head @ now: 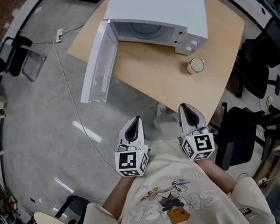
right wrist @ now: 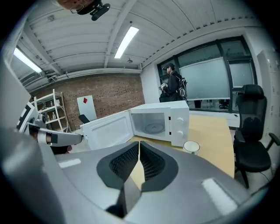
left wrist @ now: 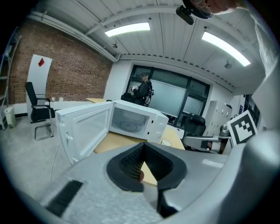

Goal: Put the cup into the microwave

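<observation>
Pale wooden tabletop (head: 176, 83) is standing on a grey concrete floor (head: 43, 128) ahead of both tongs. I am holding the left tongs (head: 137, 120) and the right tongs (head: 183, 108) side by side off its near corner. Each pair is showing its tips pressed together, with nothing between them. The small round white cup (head: 195, 65) is sitting upright on the tabletop ahead of the right tongs, well apart from them and outside the boxy white microwave (head: 159, 8), just beside its control end. The microwave's white door (head: 97, 64) is hanging wide open ahead of the left tongs.
</observation>
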Available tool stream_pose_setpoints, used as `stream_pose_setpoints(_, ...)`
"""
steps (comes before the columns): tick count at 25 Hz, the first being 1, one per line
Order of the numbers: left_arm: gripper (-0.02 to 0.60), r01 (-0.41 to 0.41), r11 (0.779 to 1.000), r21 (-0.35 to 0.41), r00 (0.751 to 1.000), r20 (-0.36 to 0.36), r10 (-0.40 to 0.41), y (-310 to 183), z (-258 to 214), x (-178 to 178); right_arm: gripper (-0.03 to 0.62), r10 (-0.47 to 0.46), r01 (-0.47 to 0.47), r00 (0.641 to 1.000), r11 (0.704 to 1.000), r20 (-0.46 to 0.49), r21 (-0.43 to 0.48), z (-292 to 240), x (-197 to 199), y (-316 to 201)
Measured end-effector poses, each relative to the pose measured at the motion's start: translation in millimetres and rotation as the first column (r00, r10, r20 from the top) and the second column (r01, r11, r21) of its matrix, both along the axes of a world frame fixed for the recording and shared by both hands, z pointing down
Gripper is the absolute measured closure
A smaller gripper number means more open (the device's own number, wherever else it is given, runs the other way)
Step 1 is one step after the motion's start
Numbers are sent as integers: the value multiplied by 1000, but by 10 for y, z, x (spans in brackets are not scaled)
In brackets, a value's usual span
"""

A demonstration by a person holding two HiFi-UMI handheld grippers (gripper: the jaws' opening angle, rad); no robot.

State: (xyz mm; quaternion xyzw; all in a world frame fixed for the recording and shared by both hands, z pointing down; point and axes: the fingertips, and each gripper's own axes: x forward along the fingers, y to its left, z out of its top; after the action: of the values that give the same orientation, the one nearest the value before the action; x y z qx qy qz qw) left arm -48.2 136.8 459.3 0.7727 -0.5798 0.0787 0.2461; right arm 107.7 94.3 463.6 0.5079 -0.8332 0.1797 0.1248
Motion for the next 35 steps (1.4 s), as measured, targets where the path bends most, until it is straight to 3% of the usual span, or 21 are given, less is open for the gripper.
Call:
stream_pose_setpoints(5, 577, 42, 999, -6, 999, 2, -42, -605, -69, 253, 583, -64, 64, 998, 998, -13, 21, -1, 208, -599)
stream_pose_setpoints(8, 577, 63, 997, 41, 997, 42, -65, -852, -160, 258, 571, -66, 66, 998, 998, -25, 9, 114, 314, -818)
stream_pose_setpoints(10, 577, 47, 996, 76, 995, 80, -54, -974, -231, 233, 568, -46, 46, 998, 999, -37, -3, 188, 387, -894)
stream_pose_setpoints(17, 577, -31, 997, 65, 994, 105, 24, -1259, -196, 227, 552, 14, -14, 998, 1000, -58, 11, 328, 477, -1122)
stream_pose_setpoints(20, 577, -49, 996, 69, 993, 108, 42, -1336, -225, 230, 429, 69, -69, 995, 998, -70, -3, 523, 627, -1270)
stream_pose_setpoints(23, 577, -62, 996, 70, 993, 109, 54, -1396, -234, 232, 339, 114, -110, 982, 993, -152, 31, 733, 827, -1453)
stream_pose_setpoints(29, 577, -84, 994, 77, 988, 136, 73, -1529, -142, 266, 247, 204, -194, 947, 979, -246, 67, 1127, 1206, -1761)
stream_pose_setpoints(35, 577, -146, 984, 101, 980, 150, 130, -1713, -71, 546, 163, 257, -250, 936, 966, -242, 60, 1358, 1336, -1957)
